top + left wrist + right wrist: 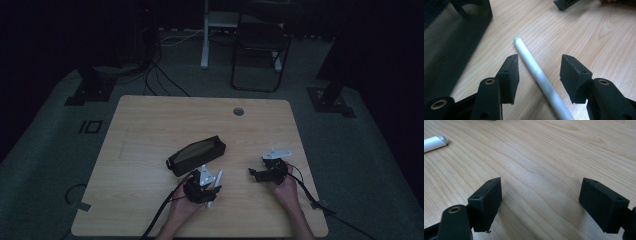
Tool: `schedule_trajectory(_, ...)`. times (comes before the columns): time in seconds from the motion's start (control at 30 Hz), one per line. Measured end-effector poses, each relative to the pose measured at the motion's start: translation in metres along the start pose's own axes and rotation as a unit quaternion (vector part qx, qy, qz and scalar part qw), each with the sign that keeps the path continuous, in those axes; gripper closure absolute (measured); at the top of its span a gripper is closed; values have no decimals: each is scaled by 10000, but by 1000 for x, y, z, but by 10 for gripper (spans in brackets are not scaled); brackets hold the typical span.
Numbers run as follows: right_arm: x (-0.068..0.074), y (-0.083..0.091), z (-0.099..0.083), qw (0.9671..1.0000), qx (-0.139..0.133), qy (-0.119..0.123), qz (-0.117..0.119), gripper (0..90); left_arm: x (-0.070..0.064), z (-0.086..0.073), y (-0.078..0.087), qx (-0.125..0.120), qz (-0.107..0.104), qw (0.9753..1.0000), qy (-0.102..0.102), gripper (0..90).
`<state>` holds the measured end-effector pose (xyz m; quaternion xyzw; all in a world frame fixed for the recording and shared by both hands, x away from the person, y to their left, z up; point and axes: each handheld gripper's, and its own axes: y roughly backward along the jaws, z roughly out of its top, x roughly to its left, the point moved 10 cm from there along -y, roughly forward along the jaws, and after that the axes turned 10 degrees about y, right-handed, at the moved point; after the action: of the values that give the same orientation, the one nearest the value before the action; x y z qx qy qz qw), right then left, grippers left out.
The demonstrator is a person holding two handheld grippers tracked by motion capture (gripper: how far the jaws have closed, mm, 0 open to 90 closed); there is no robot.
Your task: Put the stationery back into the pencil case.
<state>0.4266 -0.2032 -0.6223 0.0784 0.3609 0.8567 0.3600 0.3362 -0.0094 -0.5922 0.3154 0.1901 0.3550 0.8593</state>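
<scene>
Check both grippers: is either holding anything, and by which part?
Nothing is held. The left gripper is open astride the white pen on the table, jaws clear of it. The right gripper is open over bare wood.

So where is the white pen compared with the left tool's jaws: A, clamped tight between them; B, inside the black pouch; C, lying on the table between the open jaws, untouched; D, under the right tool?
C: in the left gripper view the white pen lies flat on the wooden table, with the left tool open and a gap of wood showing on each side of the pen.
</scene>
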Motion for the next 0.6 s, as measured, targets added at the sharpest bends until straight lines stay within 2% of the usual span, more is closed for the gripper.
schedule_trajectory(0.6,0,0,0,10000,0,1,2,187,-3,-15,-15,250,-10,9997,-16,551)
